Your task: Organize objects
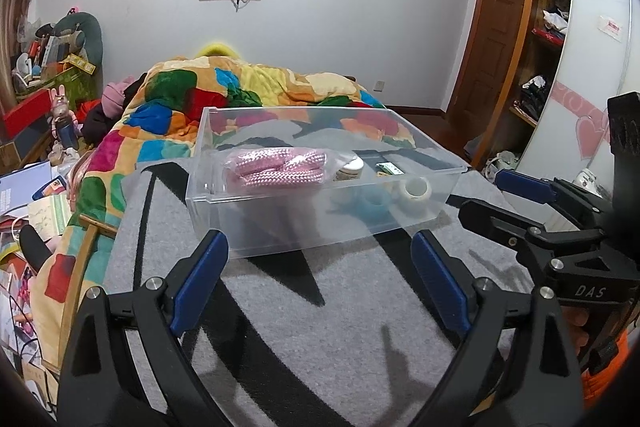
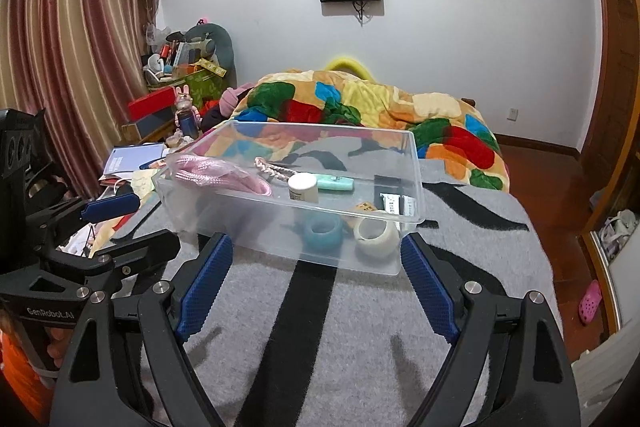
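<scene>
A clear plastic box stands on the grey and black blanket. Inside lie a pink braided rope, a white jar, a mint green tube, a blue tape roll and a white tape roll. My left gripper is open and empty just in front of the box. My right gripper is open and empty at the box's near wall. Each gripper shows at the edge of the other's view.
A colourful patchwork quilt lies heaped behind the box. Cluttered books and boxes crowd the left side of the bed. A wardrobe and wooden floor are to the right.
</scene>
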The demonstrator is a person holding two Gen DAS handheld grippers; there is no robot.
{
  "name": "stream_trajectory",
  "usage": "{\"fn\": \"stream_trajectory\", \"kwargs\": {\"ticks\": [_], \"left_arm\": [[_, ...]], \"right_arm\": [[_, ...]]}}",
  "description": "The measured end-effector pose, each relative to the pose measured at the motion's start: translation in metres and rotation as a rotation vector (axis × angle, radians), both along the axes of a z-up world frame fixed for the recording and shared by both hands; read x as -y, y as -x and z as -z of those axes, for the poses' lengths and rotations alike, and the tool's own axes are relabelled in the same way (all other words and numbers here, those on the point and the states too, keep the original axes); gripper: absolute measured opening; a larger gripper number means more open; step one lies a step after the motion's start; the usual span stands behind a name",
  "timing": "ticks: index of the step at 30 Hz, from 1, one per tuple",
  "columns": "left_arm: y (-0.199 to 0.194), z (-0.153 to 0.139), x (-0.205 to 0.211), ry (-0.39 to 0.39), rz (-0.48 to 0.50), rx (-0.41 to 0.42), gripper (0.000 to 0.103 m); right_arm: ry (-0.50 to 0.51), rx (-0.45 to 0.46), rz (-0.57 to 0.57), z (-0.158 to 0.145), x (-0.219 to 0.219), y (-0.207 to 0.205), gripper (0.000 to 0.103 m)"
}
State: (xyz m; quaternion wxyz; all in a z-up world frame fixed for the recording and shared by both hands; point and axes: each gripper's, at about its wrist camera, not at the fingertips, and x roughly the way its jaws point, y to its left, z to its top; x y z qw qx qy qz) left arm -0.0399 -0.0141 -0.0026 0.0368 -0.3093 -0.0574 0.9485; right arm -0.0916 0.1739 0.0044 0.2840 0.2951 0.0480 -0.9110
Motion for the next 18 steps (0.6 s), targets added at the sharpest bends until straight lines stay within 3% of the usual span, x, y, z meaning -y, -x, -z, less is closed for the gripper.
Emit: {"fn": "stream_trajectory", "kwargs": {"ticks": [18], "left_arm": [[-0.0011,0.0003,-0.0026,0.003,0.007,-0.002,0.094]], "right_arm": [[0.002,-0.002,-0.015,-0.0001,0.0001,-0.0028,0.084]]}}
